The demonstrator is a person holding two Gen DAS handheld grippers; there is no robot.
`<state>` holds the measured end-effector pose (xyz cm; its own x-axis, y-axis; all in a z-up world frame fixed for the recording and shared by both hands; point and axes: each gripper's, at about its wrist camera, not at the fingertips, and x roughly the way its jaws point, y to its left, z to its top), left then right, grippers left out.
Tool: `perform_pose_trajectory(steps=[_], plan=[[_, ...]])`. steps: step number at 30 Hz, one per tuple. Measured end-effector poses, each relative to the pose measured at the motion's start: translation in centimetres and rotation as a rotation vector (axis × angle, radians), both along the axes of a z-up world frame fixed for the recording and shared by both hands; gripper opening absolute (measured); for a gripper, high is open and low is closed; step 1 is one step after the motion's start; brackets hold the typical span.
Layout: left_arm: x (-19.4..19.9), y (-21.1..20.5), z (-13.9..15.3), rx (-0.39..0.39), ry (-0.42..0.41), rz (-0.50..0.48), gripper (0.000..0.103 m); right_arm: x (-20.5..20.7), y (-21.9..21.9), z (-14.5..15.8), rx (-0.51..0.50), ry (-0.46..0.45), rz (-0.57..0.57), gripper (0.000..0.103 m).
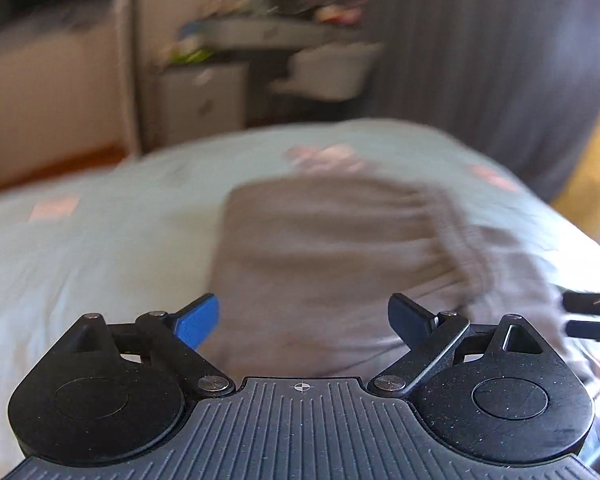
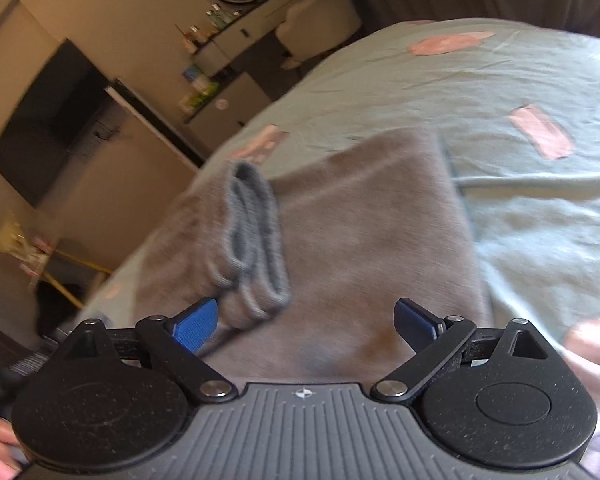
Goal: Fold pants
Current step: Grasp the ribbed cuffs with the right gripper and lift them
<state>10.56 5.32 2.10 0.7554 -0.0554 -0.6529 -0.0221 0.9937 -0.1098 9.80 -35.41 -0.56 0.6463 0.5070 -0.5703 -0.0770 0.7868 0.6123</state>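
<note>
On our left we hold the left gripper (image 1: 303, 320) with jaws spread wide and empty, over the near edge of the grey pants (image 1: 332, 256) — folded on the pale green bed (image 1: 100, 248). Our right gripper (image 2: 306, 322) also gapes empty above them, cuffs (image 2: 256, 240) lying on top.

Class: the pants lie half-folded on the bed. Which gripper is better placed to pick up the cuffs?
Probably the right gripper: it is open with the ribbed cuffs of the pants just ahead.
</note>
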Motion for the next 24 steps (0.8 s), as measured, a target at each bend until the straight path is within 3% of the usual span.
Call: perform_pose_trajectory(steps=[5, 11, 14, 19, 20, 24], plan=[[-1.1, 2.6, -3.6, -0.112, 0.096, 0.154, 0.095, 3.5, 1.8, 0.9, 0.051, 0.037, 0.037, 0.09], [-2.3, 2.6, -3.8, -0.128, 0.069, 0.148, 0.095, 9.3, 4.0, -0.8, 0.084, 0.152, 0.096, 0.09], [-2.9, 3.5, -4.0, -0.207, 0.048, 0.124, 0.092, 11.9, 4.8, -2.4, 0.138, 0.229, 0.134, 0.095], [-2.2, 3.8, -4.1, -0.259, 0.047, 0.129, 0.093, 14.4, 6.4, -3.5, 0.239, 0.271, 0.198, 0.095], [-2.2, 3.9, -4.1, -0.269, 0.047, 0.132, 0.093, 14.9, 6.8, -3.7, 0.246, 0.276, 0.217, 0.093], [-2.1, 4.3, -4.3, -0.297, 0.047, 0.144, 0.093, 16.0, 7.9, -3.9, 0.235, 0.278, 0.243, 0.07]])
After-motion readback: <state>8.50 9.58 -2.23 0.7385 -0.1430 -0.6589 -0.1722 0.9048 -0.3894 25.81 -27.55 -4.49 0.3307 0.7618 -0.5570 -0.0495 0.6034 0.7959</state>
